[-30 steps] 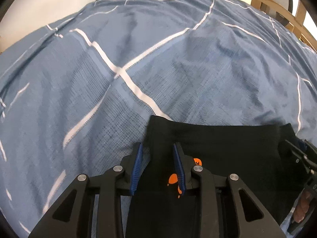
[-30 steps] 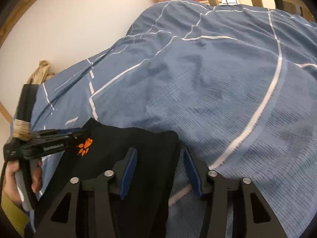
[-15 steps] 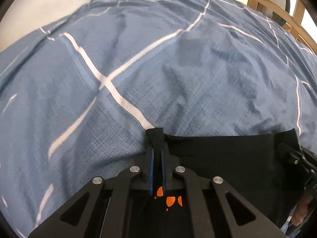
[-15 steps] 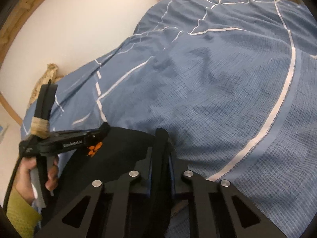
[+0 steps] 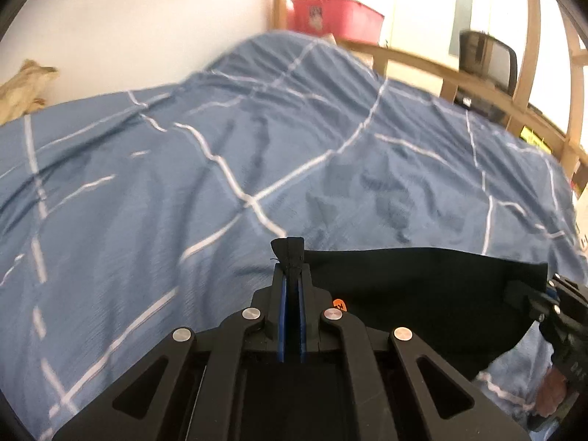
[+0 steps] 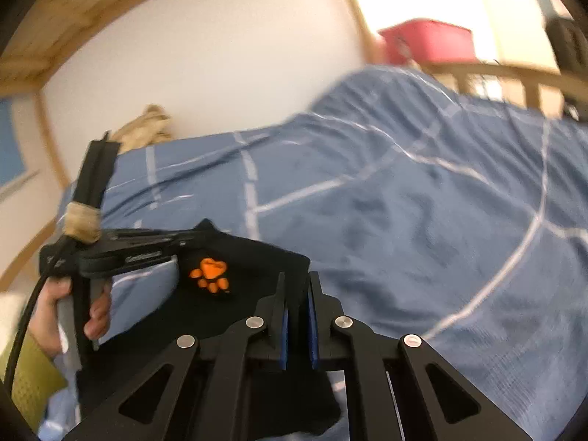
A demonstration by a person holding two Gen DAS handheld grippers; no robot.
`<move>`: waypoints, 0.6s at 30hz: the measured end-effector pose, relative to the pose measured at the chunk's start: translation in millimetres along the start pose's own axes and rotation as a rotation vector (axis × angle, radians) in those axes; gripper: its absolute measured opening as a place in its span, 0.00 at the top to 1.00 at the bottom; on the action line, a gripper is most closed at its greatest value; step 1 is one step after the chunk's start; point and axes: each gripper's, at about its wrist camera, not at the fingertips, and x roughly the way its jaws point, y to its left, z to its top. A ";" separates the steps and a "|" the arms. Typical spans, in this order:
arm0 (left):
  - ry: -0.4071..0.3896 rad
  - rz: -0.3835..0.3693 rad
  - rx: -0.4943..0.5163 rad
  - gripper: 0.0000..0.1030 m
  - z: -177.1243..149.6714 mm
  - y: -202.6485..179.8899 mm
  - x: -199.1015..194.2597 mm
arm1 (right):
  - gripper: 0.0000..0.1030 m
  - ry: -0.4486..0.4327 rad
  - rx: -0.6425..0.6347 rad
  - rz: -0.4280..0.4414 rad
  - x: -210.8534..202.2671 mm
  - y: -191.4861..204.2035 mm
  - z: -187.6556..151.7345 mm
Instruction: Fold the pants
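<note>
Black pants (image 5: 422, 286) with an orange paw print (image 6: 211, 275) hang stretched between my two grippers above the blue bed cover. My left gripper (image 5: 291, 272) is shut on one corner of the pants' top edge, and a tuft of black cloth sticks out past its blue pads. My right gripper (image 6: 297, 286) is shut on the other corner of the pants (image 6: 257, 257). The left gripper also shows in the right wrist view (image 6: 198, 233), and the right gripper sits at the right edge of the left wrist view (image 5: 551, 294).
A blue duvet with white lines (image 5: 257, 154) covers the bed. A wooden bed rail (image 5: 459, 77) runs behind it, with a red box (image 5: 334, 18) and a dark chair (image 5: 488, 58) beyond. A beige cloth (image 6: 147, 128) lies by the white wall.
Both grippers closed on the pants' top corners, then lifted the edge off the bed. The views tilted up and now show the wall, the rail and the red box.
</note>
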 end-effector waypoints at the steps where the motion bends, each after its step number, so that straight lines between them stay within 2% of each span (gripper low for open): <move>1: -0.023 0.001 -0.013 0.93 -6.6 5.1 -14.9 | 0.91 -0.004 -0.024 0.010 -4.5 8.2 -0.4; 5: -0.075 0.027 -0.058 0.93 -35.9 20.8 -55.8 | 0.91 0.002 -0.171 0.081 -26.4 61.4 -10.5; 7: -0.076 0.060 -0.087 0.93 -54.5 28.7 -71.4 | 0.91 0.016 -0.219 0.110 -34.0 78.5 -18.4; 14: -0.015 0.125 -0.178 0.92 -113.7 45.8 -97.4 | 0.91 0.090 -0.379 0.200 -50.2 135.4 -57.5; 16: -0.008 0.156 -0.196 0.86 -125.5 48.7 -106.2 | 0.91 0.110 -0.413 0.220 -52.0 143.0 -67.2; 18: -0.007 0.216 -0.213 0.71 -136.0 50.9 -115.3 | 0.91 0.126 -0.451 0.231 -52.8 149.2 -77.0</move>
